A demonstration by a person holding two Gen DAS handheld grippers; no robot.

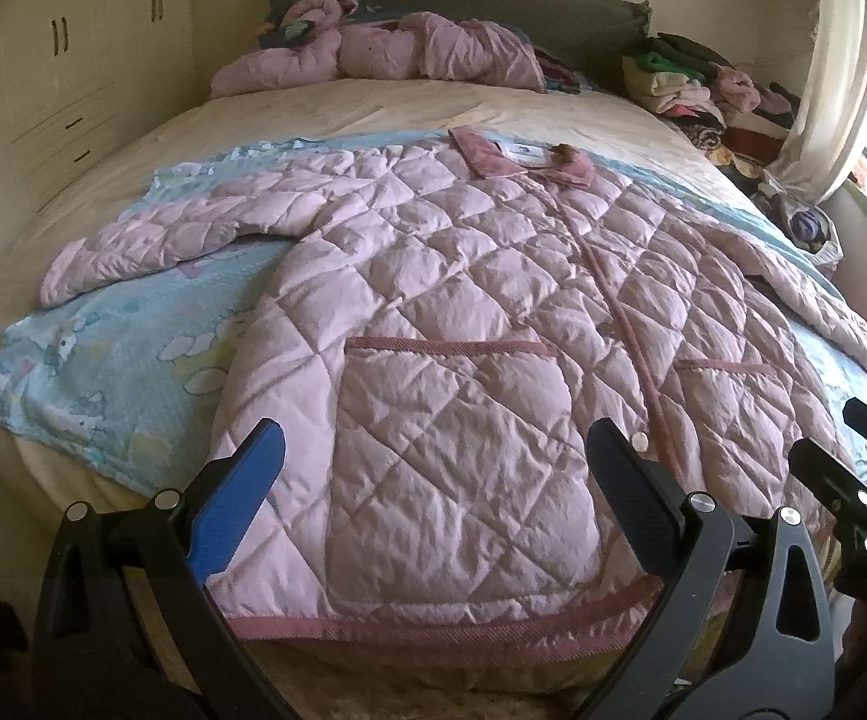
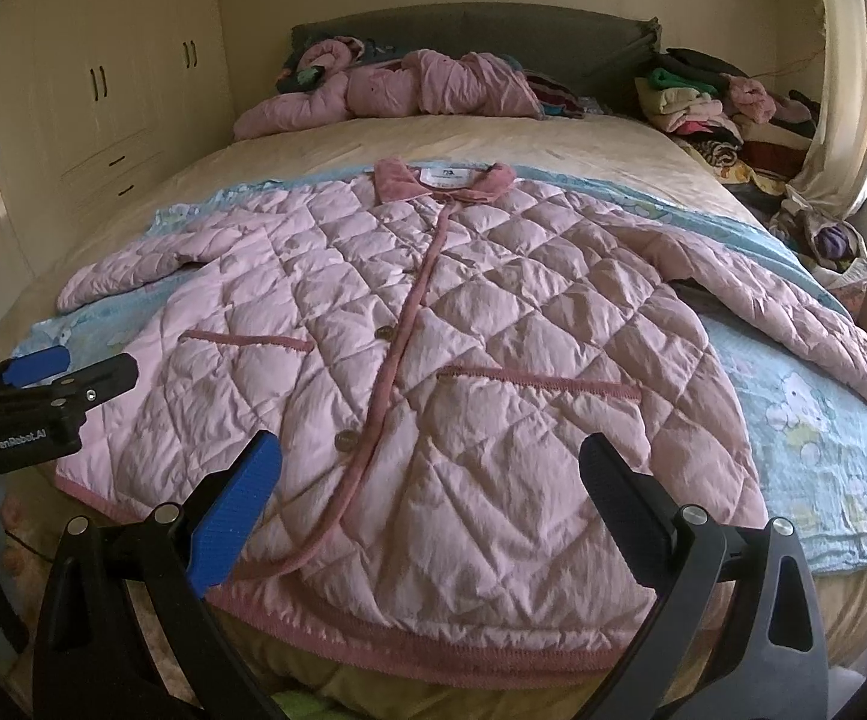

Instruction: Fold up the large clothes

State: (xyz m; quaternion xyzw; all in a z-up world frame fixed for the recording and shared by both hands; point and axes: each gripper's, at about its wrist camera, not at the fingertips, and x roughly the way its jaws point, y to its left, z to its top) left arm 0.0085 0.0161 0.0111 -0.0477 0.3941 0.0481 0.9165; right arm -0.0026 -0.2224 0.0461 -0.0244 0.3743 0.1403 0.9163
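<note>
A pink quilted jacket [image 1: 433, 312] [image 2: 433, 324] lies flat and face up on the bed, collar far, hem near, both sleeves spread outward. It rests on a light blue cartoon-print blanket [image 1: 121, 348] [image 2: 811, 432]. My left gripper [image 1: 433, 468] hovers open above the hem over the left pocket, holding nothing. My right gripper [image 2: 430, 468] hovers open above the hem near the button placket, empty too. The right gripper [image 1: 853, 456] shows at the right edge of the left wrist view. In the right wrist view the left gripper [image 2: 67, 372] sits at the left edge.
A crumpled pink garment [image 1: 385, 54] [image 2: 391, 90] lies by the grey headboard [image 2: 493, 36]. Piles of folded clothes [image 1: 703, 90] [image 2: 709, 102] sit at the far right beside a curtain [image 1: 835, 90]. Cream wardrobes [image 2: 91, 90] line the left wall. The beige sheet [image 1: 373, 108] is bare beyond the jacket.
</note>
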